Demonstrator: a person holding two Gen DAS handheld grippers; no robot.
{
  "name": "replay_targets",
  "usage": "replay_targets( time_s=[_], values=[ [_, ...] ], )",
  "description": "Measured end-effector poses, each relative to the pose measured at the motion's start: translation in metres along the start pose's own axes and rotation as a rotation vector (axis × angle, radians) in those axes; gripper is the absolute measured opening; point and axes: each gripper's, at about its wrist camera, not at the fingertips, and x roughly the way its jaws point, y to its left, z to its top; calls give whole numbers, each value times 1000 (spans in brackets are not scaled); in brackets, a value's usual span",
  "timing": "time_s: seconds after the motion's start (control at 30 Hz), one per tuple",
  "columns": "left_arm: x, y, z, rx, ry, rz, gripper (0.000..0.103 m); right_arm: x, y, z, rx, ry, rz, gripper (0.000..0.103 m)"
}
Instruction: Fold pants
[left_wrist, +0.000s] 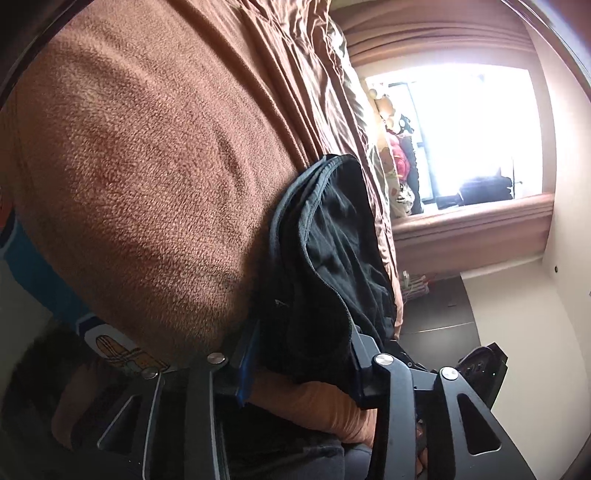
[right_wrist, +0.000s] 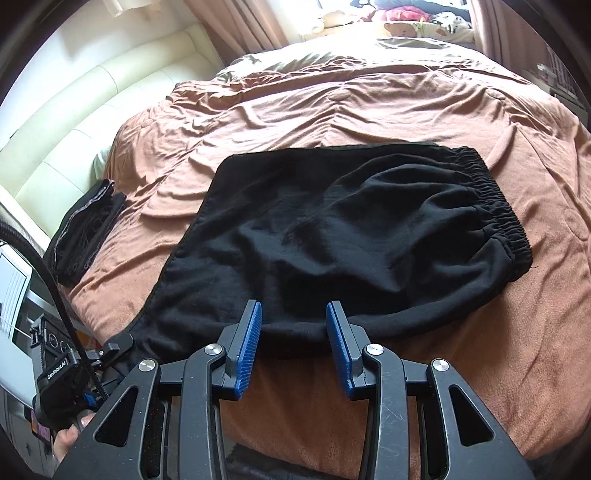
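Note:
Black pants (right_wrist: 332, 229) lie folded on the brown bed cover, elastic waistband (right_wrist: 498, 210) at the right. My right gripper (right_wrist: 293, 325) is open just above the pants' near edge, blue pads either side of the fabric edge, holding nothing. My left gripper (left_wrist: 303, 354) is turned on its side at the pants' left corner, with black cloth (left_wrist: 325, 258) bunched between its jaws. It also shows in the right wrist view (right_wrist: 122, 345) at the pants' near left corner.
A brown blanket (right_wrist: 332, 103) covers the bed. A second folded black garment (right_wrist: 85, 236) lies at the bed's left edge. A cream padded headboard (right_wrist: 74, 122) is at the left. Pillows and soft toys (right_wrist: 406, 18) sit by the window at the far end.

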Motion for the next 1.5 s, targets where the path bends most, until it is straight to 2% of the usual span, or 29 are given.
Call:
replay_targets(
  time_s=[0.03, 0.1, 0.27, 0.5, 0.7, 0.97, 1.13, 1.23, 1.5],
  values=[
    [0, 1, 1, -3, -2, 9, 30, 7, 0, -3, 5, 30, 1, 21],
    [1, 5, 2, -17, 3, 16, 18, 18, -1, -7, 4, 81, -8, 20],
    [-3, 2, 2, -12, 1, 31, 14, 18, -1, -15, -10, 128, -14, 20],
    [4, -4, 2, -12, 3, 56, 14, 4, 1, 15, -3, 68, -2, 20],
    [4, -8, 2, -32, -29, 91, 14, 31, 10, 29, -27, 89, -33, 20],
    [9, -16, -3, -61, -87, 187, 14, 62, 1, 53, 4, 98, -58, 20],
    [13, -15, 1, -81, -75, 183, 14, 78, -5, 67, 16, 99, -53, 20],
    [13, -13, 3, -91, -82, 172, 22, 87, -9, 79, 28, 102, -49, 20],
    [18, -15, 6, -99, -84, 168, 23, 117, -14, 108, 38, 108, -71, 20]
  ],
)
